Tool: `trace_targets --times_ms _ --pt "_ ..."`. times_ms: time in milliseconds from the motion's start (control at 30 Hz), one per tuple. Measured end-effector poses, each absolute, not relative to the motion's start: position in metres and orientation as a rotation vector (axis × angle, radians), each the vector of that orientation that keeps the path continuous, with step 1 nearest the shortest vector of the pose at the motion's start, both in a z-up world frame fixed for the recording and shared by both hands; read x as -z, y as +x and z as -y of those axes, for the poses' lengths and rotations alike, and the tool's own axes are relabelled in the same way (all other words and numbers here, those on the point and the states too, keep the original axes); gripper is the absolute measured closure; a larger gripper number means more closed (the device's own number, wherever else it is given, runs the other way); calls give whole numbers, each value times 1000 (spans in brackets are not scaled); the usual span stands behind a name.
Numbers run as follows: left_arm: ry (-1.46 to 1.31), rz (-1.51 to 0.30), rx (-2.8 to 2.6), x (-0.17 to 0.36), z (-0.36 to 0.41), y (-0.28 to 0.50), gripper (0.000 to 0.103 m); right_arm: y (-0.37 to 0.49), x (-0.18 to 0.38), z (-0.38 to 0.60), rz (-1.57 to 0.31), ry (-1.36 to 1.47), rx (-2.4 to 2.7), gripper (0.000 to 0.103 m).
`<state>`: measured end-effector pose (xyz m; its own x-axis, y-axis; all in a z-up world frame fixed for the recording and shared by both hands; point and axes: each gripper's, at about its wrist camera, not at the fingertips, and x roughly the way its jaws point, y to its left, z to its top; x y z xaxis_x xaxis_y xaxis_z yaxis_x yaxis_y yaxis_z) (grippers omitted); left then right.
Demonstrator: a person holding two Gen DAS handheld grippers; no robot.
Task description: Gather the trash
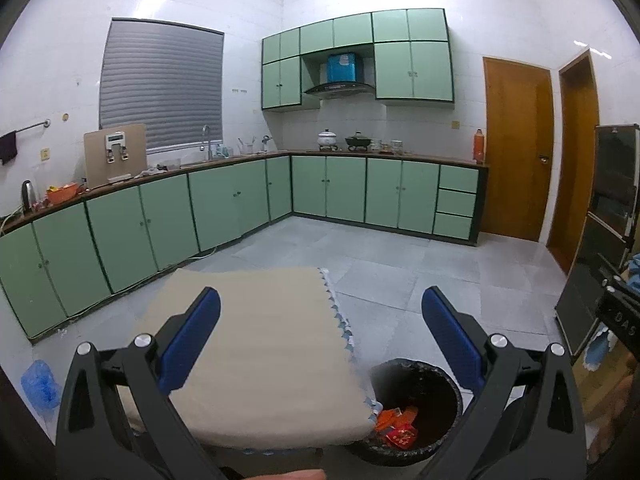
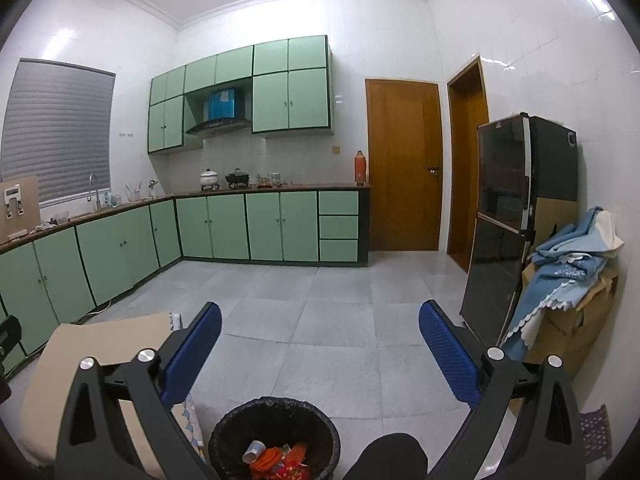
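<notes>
A black trash bin (image 1: 416, 408) with a black liner stands on the floor by the table's right edge. Red and orange wrappers (image 1: 396, 426) lie inside it. In the right wrist view the bin (image 2: 276, 436) also holds a paper cup (image 2: 254, 451) beside the red and orange trash (image 2: 280, 460). My left gripper (image 1: 320, 312) is open and empty above the cloth-covered table (image 1: 260, 332). My right gripper (image 2: 320, 324) is open and empty above the bin and floor.
Green cabinets (image 1: 224, 200) run along the left and far walls. A black fridge (image 2: 516, 216) and a box with blue cloths (image 2: 568, 276) stand at the right. Two wooden doors (image 2: 404, 164) are behind. A blue bag (image 1: 38, 384) lies on the floor at left.
</notes>
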<state>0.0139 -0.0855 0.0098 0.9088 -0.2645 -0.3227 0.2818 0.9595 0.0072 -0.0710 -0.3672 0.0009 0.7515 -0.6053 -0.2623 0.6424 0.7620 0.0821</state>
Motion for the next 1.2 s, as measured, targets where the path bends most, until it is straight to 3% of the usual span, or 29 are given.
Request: trace_targets --times_ms 1200 --pt "40 -329 230 -7 68 13 5 -57 6 367 -263 147 639 6"
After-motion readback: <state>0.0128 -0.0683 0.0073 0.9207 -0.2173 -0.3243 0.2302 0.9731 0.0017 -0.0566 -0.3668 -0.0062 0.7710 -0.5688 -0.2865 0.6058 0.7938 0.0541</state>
